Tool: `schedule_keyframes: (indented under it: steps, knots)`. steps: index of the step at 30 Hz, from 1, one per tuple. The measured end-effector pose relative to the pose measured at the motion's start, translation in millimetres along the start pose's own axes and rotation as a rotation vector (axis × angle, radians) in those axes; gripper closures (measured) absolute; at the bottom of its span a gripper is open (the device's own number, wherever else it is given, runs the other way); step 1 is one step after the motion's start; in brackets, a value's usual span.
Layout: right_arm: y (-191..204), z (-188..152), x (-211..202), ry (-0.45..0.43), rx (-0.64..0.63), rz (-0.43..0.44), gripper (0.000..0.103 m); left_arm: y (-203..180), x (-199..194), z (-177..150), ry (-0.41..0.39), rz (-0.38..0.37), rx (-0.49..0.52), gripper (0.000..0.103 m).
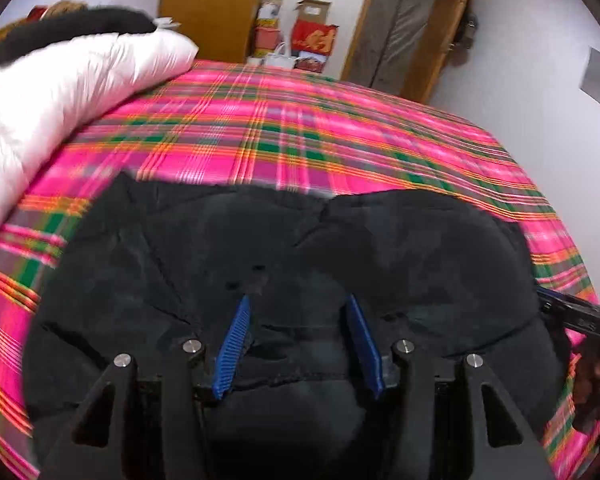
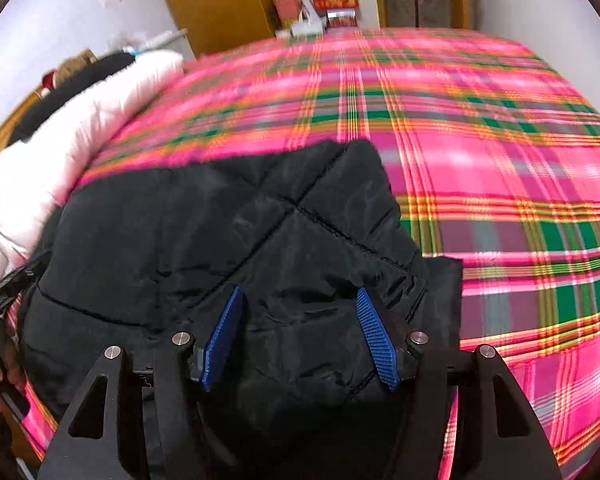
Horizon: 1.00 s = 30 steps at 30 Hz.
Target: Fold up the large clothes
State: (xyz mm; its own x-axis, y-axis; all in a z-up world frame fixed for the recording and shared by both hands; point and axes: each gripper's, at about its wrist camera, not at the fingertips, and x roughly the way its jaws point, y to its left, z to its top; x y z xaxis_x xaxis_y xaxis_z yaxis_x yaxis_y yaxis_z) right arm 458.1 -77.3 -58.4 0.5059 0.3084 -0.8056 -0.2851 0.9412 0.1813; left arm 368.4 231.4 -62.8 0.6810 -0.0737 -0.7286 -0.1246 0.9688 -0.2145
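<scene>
A black quilted jacket (image 1: 340,248) lies folded in a thick bundle on the pink plaid bed cover (image 1: 300,128). My left gripper (image 1: 298,298) hovers just over it, open, its blue pads (image 1: 236,340) well apart and pressing on nothing. In the right wrist view the same jacket (image 2: 220,220) shows a stitched corner and a flap toward the right. My right gripper (image 2: 299,289) is open above it too, its pads (image 2: 376,336) spread with only loose fabric below. Each gripper shows at the edge of the other's view, the right gripper (image 1: 572,314) and the left gripper (image 2: 4,292).
A white puffy garment (image 1: 60,92) with dark clothes behind it lies along the bed's left side (image 2: 80,120). Bare plaid cover (image 2: 500,160) stretches beyond and to the right of the jacket. Red boxes and bags (image 1: 312,40) stand by the far wall beside a wooden door (image 1: 212,0).
</scene>
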Motion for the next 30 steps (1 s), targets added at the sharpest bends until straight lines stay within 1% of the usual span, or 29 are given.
schedule_keyframes:
  steps: [3,5,7,9,11,13,17,23,26,30]
  knots:
    - [-4,3,5,0.013,-0.004,-0.003,0.043,1,8,2,-0.015,0.02,-0.013,0.05]
    - [-4,5,8,0.02,-0.006,-0.009,0.043,-3,9,3,-0.002,0.041,0.007,0.05]
    - [-1,5,-1,0.022,-0.004,-0.028,0.043,-6,6,6,0.021,0.058,0.016,0.05]
    - [5,5,-17,0.008,-0.009,-0.037,0.043,-7,-4,7,0.032,0.072,0.012,0.05]
    - [9,-1,-40,-0.022,-0.012,-0.026,0.043,-7,-22,5,0.017,0.08,0.003,0.05]
    - [11,-10,-61,-0.049,-0.003,-0.011,0.043,-8,-48,-2,-0.015,0.069,-0.019,0.05]
    - [17,-43,-110,-0.092,0.011,0.021,0.043,-12,-103,-29,-0.056,0.053,-0.071,0.05]
    - [35,-113,-178,-0.12,0.01,0.041,0.043,-32,-176,-83,-0.051,0.071,-0.097,0.05]
    - [44,-142,-206,-0.13,-0.012,0.03,0.043,-48,-211,-108,-0.058,0.085,-0.089,0.05]
    - [59,-174,-244,-0.157,-0.049,0.005,0.043,-74,-250,-134,-0.065,0.118,-0.041,0.046]
